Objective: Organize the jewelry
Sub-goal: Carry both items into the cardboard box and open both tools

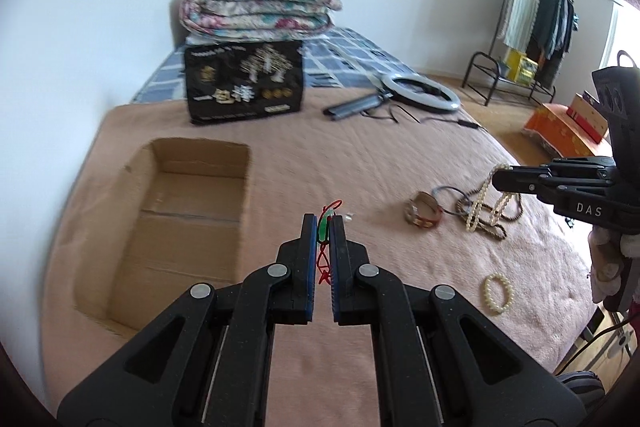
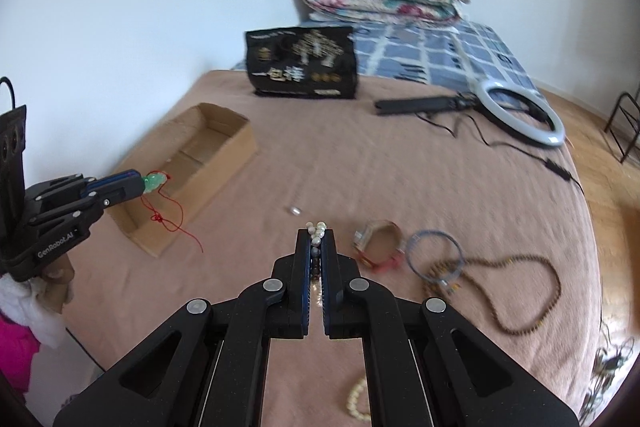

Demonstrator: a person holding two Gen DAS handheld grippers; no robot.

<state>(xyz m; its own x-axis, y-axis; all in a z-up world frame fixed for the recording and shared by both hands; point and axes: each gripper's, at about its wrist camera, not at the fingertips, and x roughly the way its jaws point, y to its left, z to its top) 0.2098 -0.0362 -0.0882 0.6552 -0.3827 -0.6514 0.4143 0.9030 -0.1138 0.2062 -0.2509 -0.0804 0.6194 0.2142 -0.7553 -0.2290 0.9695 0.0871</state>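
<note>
A bed (image 1: 400,163) covered with a pinkish-brown blanket carries everything. At its far end a folded floral quilt (image 1: 260,7) sits above a black bag with gold print (image 1: 245,83), and a ring light (image 1: 422,91) lies to the right of the bag. An open cardboard box (image 1: 180,223) rests on the blanket's left part, with nothing visible inside. The left gripper (image 1: 323,227) hangs in the air near the box's right wall, its jaws closed on a green pendant (image 2: 154,182) whose red cord (image 2: 172,219) dangles loose below. The right gripper (image 2: 316,241) is raised over the blanket, jaws clamped on a pearl necklace (image 1: 486,199), which hangs down from it to the jewelry pile. In that pile lie a brown bead necklace (image 2: 532,291), a blue bangle (image 2: 434,253) touching it, and just to the left a brown and red bracelet (image 2: 378,241). A pearl bracelet (image 1: 498,293) lies apart, nearer the cameras. A tiny silver piece (image 2: 294,210) sits between box and pile.
</note>
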